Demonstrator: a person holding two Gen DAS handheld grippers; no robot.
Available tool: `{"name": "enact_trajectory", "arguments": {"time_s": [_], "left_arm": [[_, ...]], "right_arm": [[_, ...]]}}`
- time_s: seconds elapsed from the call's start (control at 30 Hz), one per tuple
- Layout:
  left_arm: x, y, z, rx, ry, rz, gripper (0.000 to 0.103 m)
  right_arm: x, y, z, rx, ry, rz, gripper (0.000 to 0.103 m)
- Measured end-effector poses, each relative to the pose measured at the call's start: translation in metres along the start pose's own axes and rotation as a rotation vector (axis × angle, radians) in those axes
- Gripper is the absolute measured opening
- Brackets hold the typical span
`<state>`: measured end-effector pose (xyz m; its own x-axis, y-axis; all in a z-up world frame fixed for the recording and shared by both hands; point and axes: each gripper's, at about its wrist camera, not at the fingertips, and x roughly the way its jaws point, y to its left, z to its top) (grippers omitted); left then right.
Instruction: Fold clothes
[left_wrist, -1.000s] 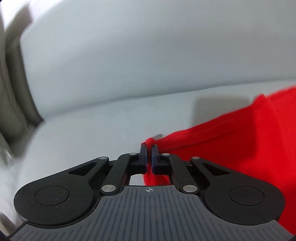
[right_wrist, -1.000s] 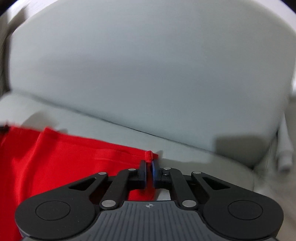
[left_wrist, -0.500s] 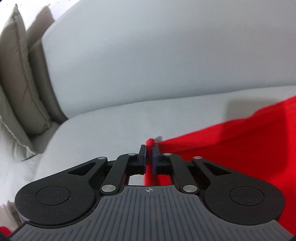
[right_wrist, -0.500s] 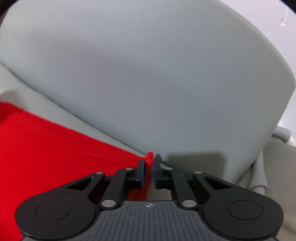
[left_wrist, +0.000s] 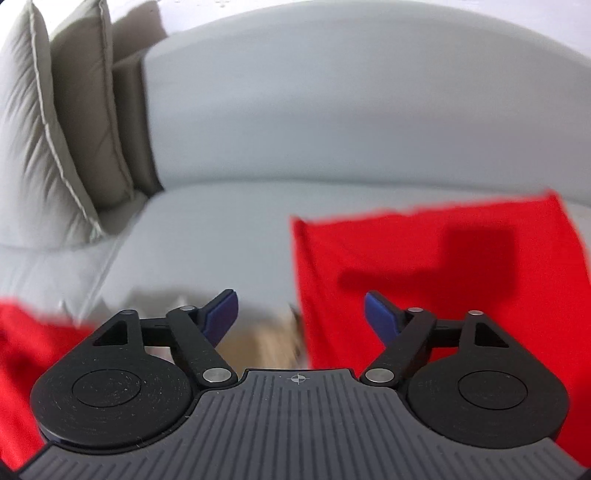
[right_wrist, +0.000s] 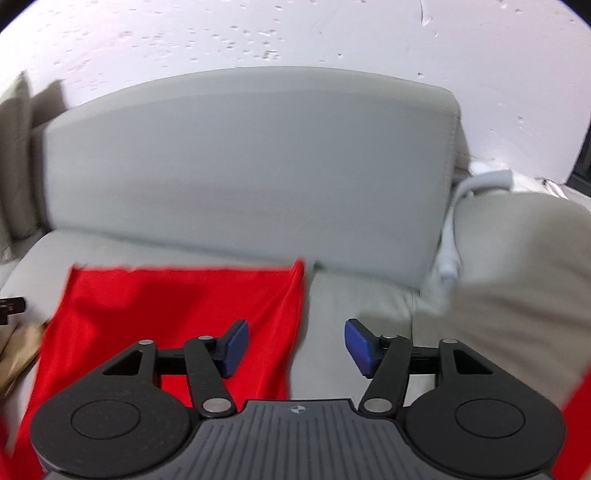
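Both grippers spread wide and empty over a red garment on the sofa seat.

The left gripper (left_wrist: 299, 314) has its blue pads (left_wrist: 221, 314) parted, holding nothing; the right gripper (right_wrist: 295, 345) likewise. Beyond them the red garment (right_wrist: 177, 302) lies flat on the grey sofa (right_wrist: 258, 166) seat, its far edge near the backrest, its right edge beside the seat's right end. Beige cushions (left_wrist: 55, 140) stand at the seat's left end.
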<state>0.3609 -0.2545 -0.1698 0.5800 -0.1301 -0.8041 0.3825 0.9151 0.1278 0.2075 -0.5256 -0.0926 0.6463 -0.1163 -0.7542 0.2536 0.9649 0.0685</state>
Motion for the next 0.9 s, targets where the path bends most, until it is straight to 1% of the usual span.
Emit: {"name": "enact_trajectory", "arguments": {"time_s": [0.07, 0.1, 0.17, 0.2, 0.23, 0.27, 0.3, 0.37, 0.43, 0.5, 0.57, 0.63, 0.7, 0.8, 0.9], "left_arm": [[-0.036, -0.015, -0.032, 0.04, 0.022, -0.054, 0.081], [-0.05, -0.023, -0.049, 0.058, 0.03, -0.079, 0.081], [-0.073, -0.038, -0.082, 0.086, 0.042, -0.125, 0.081], [-0.082, -0.046, -0.096, 0.091, 0.05, -0.142, 0.081], [-0.09, -0.055, -0.112, 0.088, 0.061, -0.16, 0.08], [-0.098, -0.065, -0.13, 0.077, 0.076, -0.181, 0.077], [-0.103, -0.072, -0.141, 0.063, 0.083, -0.195, 0.075], [-0.111, -0.085, -0.166, 0.017, 0.081, -0.23, 0.075], [-0.112, -0.094, -0.181, -0.014, 0.07, -0.254, 0.075], [-0.109, -0.105, -0.193, -0.029, 0.051, -0.248, 0.075], [-0.103, -0.113, -0.197, -0.03, 0.046, -0.223, 0.076], [-0.092, -0.112, -0.194, -0.032, 0.052, -0.213, 0.076], [-0.085, -0.112, -0.191, -0.042, 0.059, -0.209, 0.077], [-0.072, -0.108, -0.187, -0.064, 0.097, -0.193, 0.079], [-0.062, -0.109, -0.185, -0.029, 0.123, -0.194, 0.083]], "right_arm": [[-0.026, 0.007, -0.021, -0.01, 0.019, 0.007, 0.068], [-0.043, 0.012, -0.043, -0.022, 0.042, 0.008, 0.066], [-0.048, 0.027, -0.072, -0.07, 0.091, -0.002, 0.052], [-0.042, 0.022, -0.078, -0.078, 0.105, -0.009, 0.036], [-0.04, 0.024, -0.099, -0.085, 0.156, -0.027, 0.028], [-0.038, 0.032, -0.105, -0.087, 0.172, -0.03, 0.028], [-0.04, 0.038, -0.119, -0.086, 0.196, -0.024, 0.028], [-0.042, 0.044, -0.131, -0.088, 0.203, -0.006, 0.028], [-0.046, 0.044, -0.145, -0.075, 0.192, -0.012, 0.029], [-0.046, 0.039, -0.15, -0.041, 0.19, -0.007, 0.03], [-0.043, 0.033, -0.156, 0.004, 0.186, 0.0, 0.03], [-0.039, 0.027, -0.16, 0.034, 0.176, 0.009, 0.036], [-0.037, 0.022, -0.157, 0.038, 0.155, 0.018, 0.036], [-0.022, 0.013, -0.145, 0.061, 0.129, 0.009, 0.037], [-0.001, 0.006, -0.129, 0.084, 0.111, 0.002, 0.037]]}}
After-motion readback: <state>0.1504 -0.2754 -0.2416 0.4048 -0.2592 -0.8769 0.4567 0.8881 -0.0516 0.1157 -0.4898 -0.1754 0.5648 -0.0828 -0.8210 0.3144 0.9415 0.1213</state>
